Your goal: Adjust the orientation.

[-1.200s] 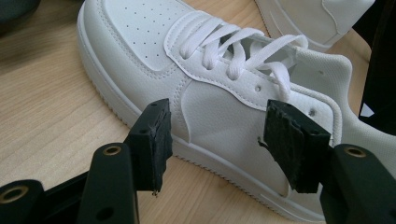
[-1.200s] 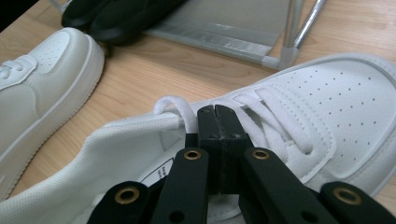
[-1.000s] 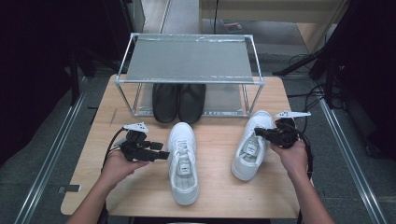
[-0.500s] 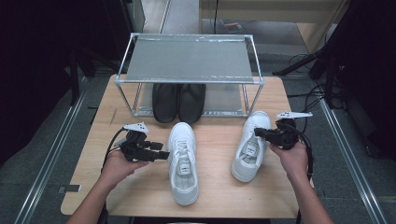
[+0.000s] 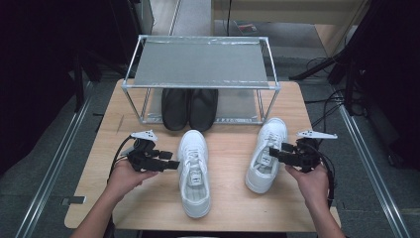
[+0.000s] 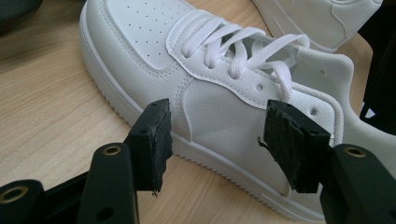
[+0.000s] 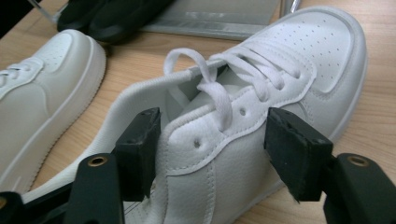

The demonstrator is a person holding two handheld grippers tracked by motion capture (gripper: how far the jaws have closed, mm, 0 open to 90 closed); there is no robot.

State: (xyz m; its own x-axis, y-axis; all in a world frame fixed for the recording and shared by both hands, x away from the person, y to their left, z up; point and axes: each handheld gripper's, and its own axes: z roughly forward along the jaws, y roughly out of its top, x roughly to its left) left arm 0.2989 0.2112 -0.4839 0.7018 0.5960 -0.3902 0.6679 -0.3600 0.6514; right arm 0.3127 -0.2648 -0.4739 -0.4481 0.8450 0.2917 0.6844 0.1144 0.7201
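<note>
Wooden table (image 5: pixel 233 208), dark surroundings

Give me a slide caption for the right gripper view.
Open right tongs straddle the side wall of a white sneaker on the wooden table.

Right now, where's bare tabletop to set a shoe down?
Free: wood between the two white lace-up sneakers, and the strip left of the left claw. The metal rack's grey top shelf is bare. Crowded: under it, where the black shoes sit.
</note>
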